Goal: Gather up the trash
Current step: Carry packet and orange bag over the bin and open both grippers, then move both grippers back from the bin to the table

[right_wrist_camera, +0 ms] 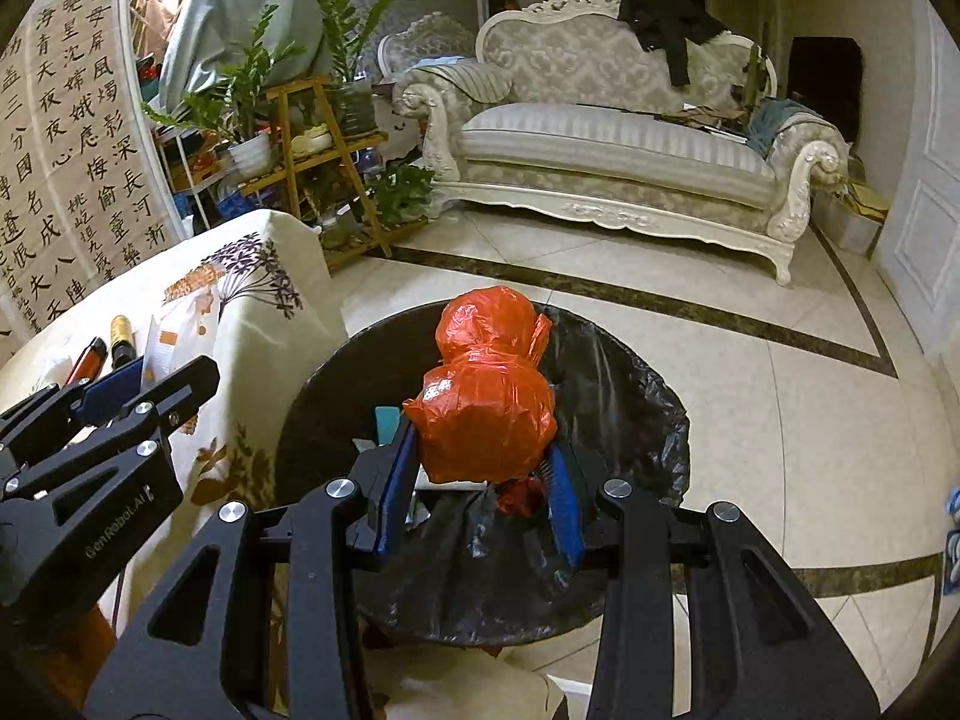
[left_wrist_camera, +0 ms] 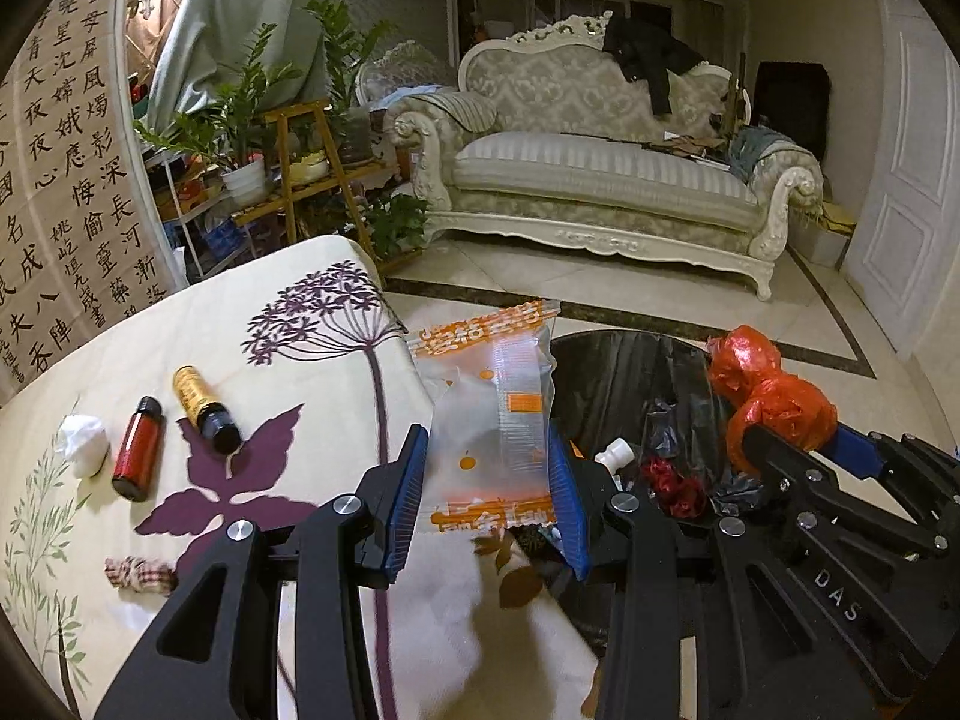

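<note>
Right, we hold two bits of trash, both ready to drop. Our left gripper point(left_wrist_camera: 489, 483) is clamped on a clear snack wrapper point(left_wrist_camera: 492, 414) with orange print, at the table point(left_wrist_camera: 312, 324) edge, the bin point(left_wrist_camera: 606, 372) at its 3 o'clock. Our right gripper point(right_wrist_camera: 480, 483) pinches a crumpled red plastic bag point(right_wrist_camera: 486, 414) right above the black-lined bin point(right_wrist_camera: 630, 396). Step in hand, we judge: carry and drop. Next: spread the right fingers over the opening, swing the left across first. Two small bottles point(left_wrist_camera: 139, 447), a white wad point(left_wrist_camera: 84, 444) and a checked scrap point(left_wrist_camera: 141, 576) wait at 9 o'clock.
</note>
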Tool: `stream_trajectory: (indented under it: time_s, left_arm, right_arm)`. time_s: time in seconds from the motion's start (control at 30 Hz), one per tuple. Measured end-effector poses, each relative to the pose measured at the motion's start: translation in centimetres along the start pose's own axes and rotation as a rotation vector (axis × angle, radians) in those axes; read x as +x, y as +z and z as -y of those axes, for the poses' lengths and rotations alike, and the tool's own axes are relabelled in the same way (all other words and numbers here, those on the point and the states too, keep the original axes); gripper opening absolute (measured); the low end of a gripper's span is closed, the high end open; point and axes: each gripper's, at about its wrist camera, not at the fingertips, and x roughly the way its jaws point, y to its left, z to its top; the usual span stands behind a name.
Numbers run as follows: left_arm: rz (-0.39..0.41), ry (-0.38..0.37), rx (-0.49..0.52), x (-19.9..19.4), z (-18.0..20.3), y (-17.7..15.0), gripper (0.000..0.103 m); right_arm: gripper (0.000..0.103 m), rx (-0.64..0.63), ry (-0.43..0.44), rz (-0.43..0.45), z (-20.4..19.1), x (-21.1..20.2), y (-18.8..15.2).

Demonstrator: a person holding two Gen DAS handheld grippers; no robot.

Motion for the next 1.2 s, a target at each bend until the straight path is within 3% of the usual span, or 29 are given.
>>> stream_trajectory:
  time_s: [0.13, 0.27, 0.47, 0.57, 0.77, 1.2]
  left_arm:
    - [-0.023, -0.008, 0.010, 0.7, 0.5, 0.5, 0.042]
    - [-0.036, -0.009, 0.012, 1.0, 0.8, 0.4, 0.058]
    - [-0.027, -0.009, -0.007, 0.7, 0.7, 0.4, 0.069]
    - [-0.026, -0.006, -0.016, 0.4, 0.4, 0.4, 0.071]
    - [-0.029, 0.007, -0.055, -0.9, -0.9, -0.1, 0.073]
    - [-0.061, 0.140, -0.161, -3.7, -7.3, -3.1, 0.073]
  right_arm:
    - [0.042, 0.023, -0.007, 0.001, 0.5, 0.5, 0.3]
    - [0.047, 0.042, -0.017, 0.007, 1.1, 0.5, 0.4]
    - [0.048, 0.054, -0.022, 0.008, 1.4, 0.2, 0.3]
    - [0.054, 0.056, -0.024, 0.010, 1.4, 0.0, 0.3]
    - [0.054, 0.053, -0.001, 0.015, 0.6, -0.8, 0.2]
    - [0.054, -0.004, 0.095, 0.012, -3.8, -1.7, 0.1]
